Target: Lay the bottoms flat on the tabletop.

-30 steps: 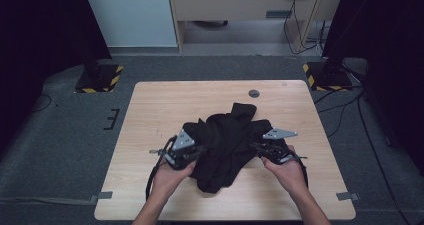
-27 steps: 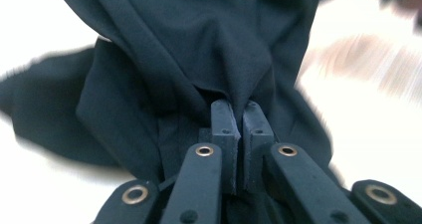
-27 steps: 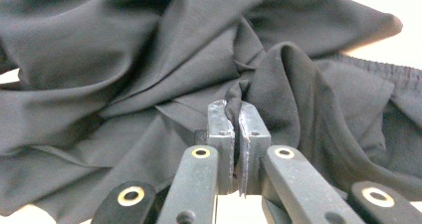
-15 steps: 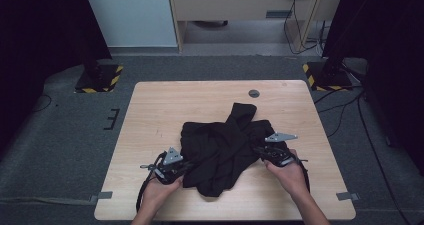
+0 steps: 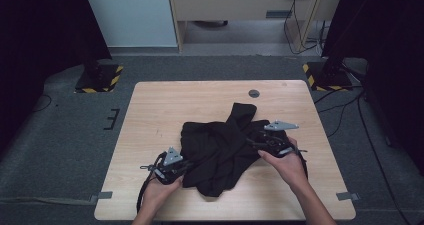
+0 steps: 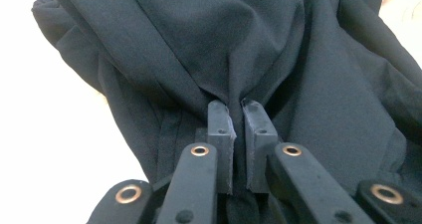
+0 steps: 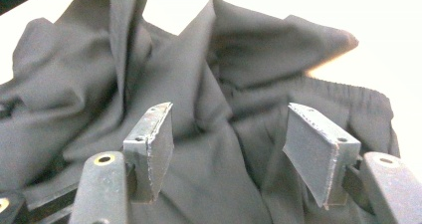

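A crumpled black garment lies in a heap on the wooden table, one part reaching toward the far edge. My left gripper is at the garment's near left side and is shut on a fold of the garment; in the left gripper view the left gripper pinches the cloth between its pads. My right gripper is at the garment's right side. In the right gripper view the right gripper has just been opening and stands open, with the garment lying loose below and between the jaws.
A small dark round disc sits near the table's far edge. Two stands with yellow-black striped bases stand on the floor beyond the far corners. Cables run on the carpet to the right.
The left gripper has sunk and moved toward the near left with the cloth, so the garment lies flatter. The right gripper's jaws have opened and let go of the fabric.
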